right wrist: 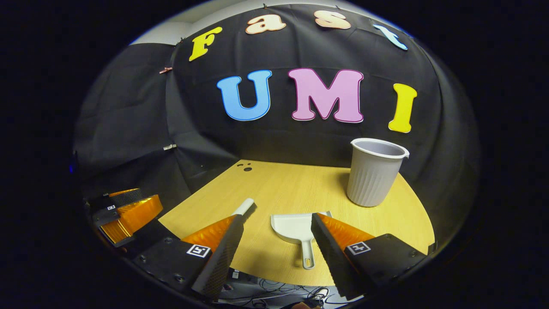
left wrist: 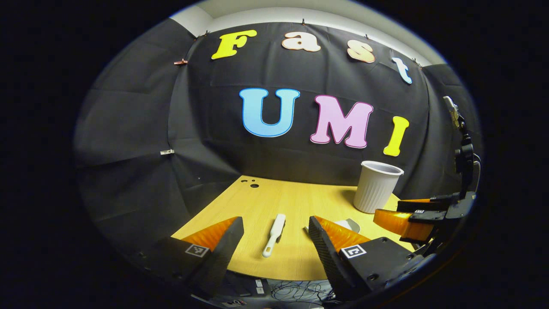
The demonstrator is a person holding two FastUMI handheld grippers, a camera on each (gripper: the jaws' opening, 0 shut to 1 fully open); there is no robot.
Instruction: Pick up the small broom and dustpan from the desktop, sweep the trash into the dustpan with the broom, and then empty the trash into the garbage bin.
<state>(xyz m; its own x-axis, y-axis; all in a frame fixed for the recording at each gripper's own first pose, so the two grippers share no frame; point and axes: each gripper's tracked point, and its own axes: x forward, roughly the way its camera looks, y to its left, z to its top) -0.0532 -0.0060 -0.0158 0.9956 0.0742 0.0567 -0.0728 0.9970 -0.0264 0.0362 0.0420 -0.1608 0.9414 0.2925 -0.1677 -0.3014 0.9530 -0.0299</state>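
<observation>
A small white broom (left wrist: 274,235) lies on the wooden desktop (left wrist: 296,201), its handle pointing toward me. My left gripper (left wrist: 275,221) hovers open just before it, one finger on each side of the handle and neither touching. The white dustpan (right wrist: 296,229) rests flat with its handle toward the front edge. My right gripper (right wrist: 278,216) stands open over it with nothing held. In the right gripper view, the broom's far end (right wrist: 244,207) shows past my left finger. A ribbed white garbage bin (right wrist: 374,171) stands upright at the back right.
The bin (left wrist: 376,186) stands beyond the dustpan's edge (left wrist: 349,224). In the left gripper view the right gripper (left wrist: 392,211) is at the far right; in the right gripper view the left gripper (right wrist: 148,199) is at the far left. Small holes (left wrist: 253,184) mark the desktop's back corner. Cables hang below the front edge.
</observation>
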